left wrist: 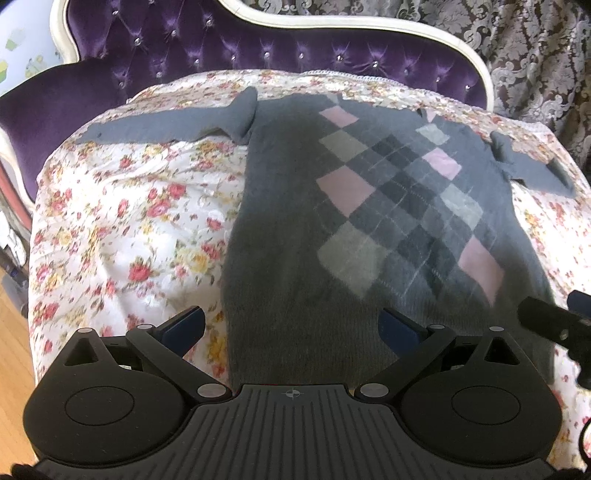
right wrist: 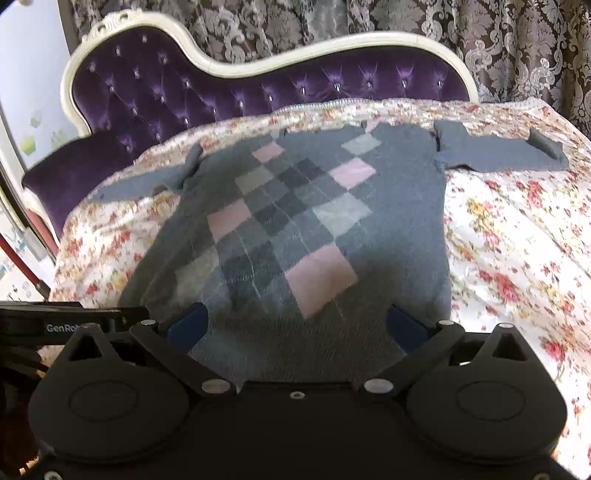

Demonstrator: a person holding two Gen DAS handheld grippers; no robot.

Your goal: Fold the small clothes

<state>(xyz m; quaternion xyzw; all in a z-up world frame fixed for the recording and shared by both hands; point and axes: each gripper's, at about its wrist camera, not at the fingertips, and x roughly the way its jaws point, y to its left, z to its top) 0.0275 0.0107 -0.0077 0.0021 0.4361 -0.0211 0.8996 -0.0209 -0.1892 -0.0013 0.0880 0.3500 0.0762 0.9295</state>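
A small grey sweater (left wrist: pixel 295 206) with a pink, grey and dark argyle front lies flat on a floral cover, neck far, hem near me, both sleeves spread sideways. It also shows in the right wrist view (right wrist: pixel 295 221). My left gripper (left wrist: pixel 291 325) is open just above the hem, toward the sweater's left side. My right gripper (right wrist: pixel 297 326) is open above the hem, toward the right side. Neither holds anything. The right gripper's body (left wrist: pixel 550 325) shows at the right edge of the left wrist view.
The floral cover (left wrist: pixel 129 221) drapes a purple tufted sofa (left wrist: pixel 221 40) with a white frame. Patterned curtains (right wrist: pixel 480 33) hang behind. Wood floor (left wrist: pixel 11 350) lies at the left. A red-handled tool (right wrist: pixel 22 266) leans beside the sofa.
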